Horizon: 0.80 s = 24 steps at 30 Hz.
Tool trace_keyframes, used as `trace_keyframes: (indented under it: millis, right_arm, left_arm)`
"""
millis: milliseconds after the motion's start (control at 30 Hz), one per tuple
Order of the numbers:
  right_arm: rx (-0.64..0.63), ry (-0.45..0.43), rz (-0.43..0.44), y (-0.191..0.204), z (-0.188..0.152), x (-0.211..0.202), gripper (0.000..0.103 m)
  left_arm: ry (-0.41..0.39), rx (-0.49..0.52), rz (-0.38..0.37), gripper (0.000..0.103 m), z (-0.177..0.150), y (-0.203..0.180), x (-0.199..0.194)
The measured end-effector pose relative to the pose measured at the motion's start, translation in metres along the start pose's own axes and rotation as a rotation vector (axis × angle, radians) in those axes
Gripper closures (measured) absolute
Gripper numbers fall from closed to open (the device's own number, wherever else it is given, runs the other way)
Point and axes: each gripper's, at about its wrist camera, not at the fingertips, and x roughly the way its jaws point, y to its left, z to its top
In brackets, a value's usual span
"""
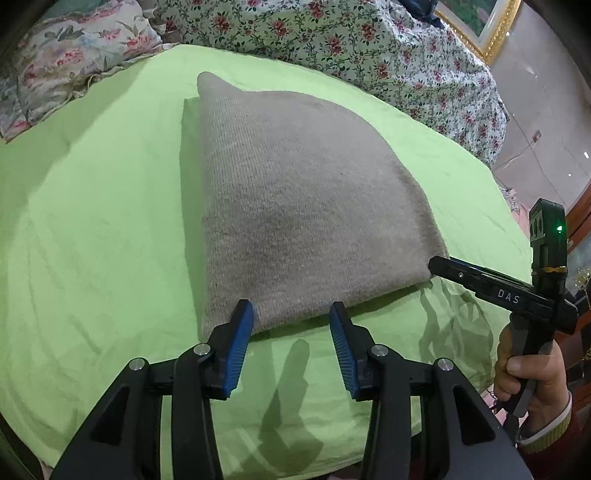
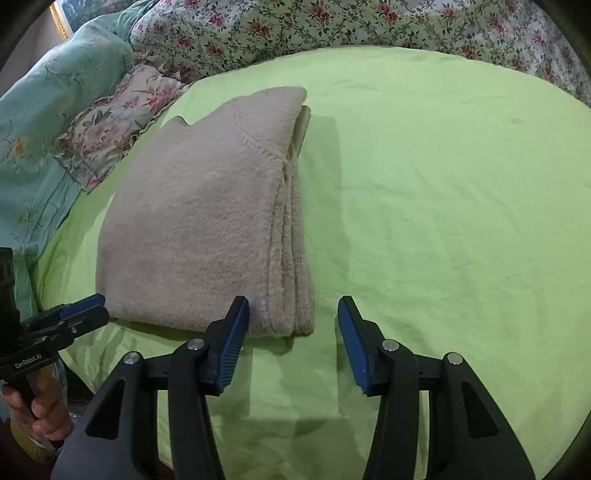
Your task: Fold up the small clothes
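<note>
A folded grey knit garment (image 1: pixel 295 206) lies flat on the lime-green sheet (image 1: pixel 92 221) of a bed, its stacked layered edges showing along one side in the right wrist view (image 2: pixel 291 221). The left tongs (image 1: pixel 291 325) hang at the garment's near edge with their blue pads apart, nothing between them. The right tongs (image 2: pixel 291 321) are also spread wide and hold nothing, their left pad just beside the garment's near corner and the other over bare sheet. Floral bedding (image 2: pixel 332 26) is heaped beyond the sheet, with a floral pillow (image 2: pixel 110 122) and a teal quilt (image 2: pixel 48 110) near the garment's far side.
</note>
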Motion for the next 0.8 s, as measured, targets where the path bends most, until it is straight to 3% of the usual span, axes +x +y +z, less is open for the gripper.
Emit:
trace_keyframes:
  millis: [200, 267, 367, 433, 500, 600, 800]
  right_arm:
    - [0.016, -0.002, -0.008, 0.000, -0.010, -0.009, 0.052]
    - [0.009, -0.011, -0.011, 0.002, -0.013, -0.017, 0.051]
    - [-0.007, -0.028, -0.008, 0.007, -0.018, -0.031, 0.050]
    - [-0.014, -0.036, -0.001, 0.012, -0.023, -0.039, 0.041]
    - [-0.028, -0.048, 0.012, 0.018, -0.028, -0.048, 0.026]
    - [-0.060, -0.052, 0.031, 0.030, -0.039, -0.058, 0.015]
    - [-0.112, -0.034, 0.053, 0.041, -0.058, -0.065, 0.009]
  left_arm:
    - [0.006, 0.004, 0.021, 0.053, -0.013, 0.004, -0.012]
    - [-0.002, 0.005, 0.060, 0.038, -0.017, 0.005, -0.019]
    - [-0.027, 0.016, 0.104, 0.028, -0.021, 0.009, -0.031]
    - [-0.035, 0.020, 0.134, 0.017, -0.025, 0.011, -0.038]
    - [-0.038, 0.026, 0.181, 0.015, -0.030, 0.012, -0.045]
    - [-0.027, 0.023, 0.229, 0.012, -0.037, 0.016, -0.052]
    - [0.002, 0.047, 0.319, 0.010, -0.047, 0.016, -0.062]
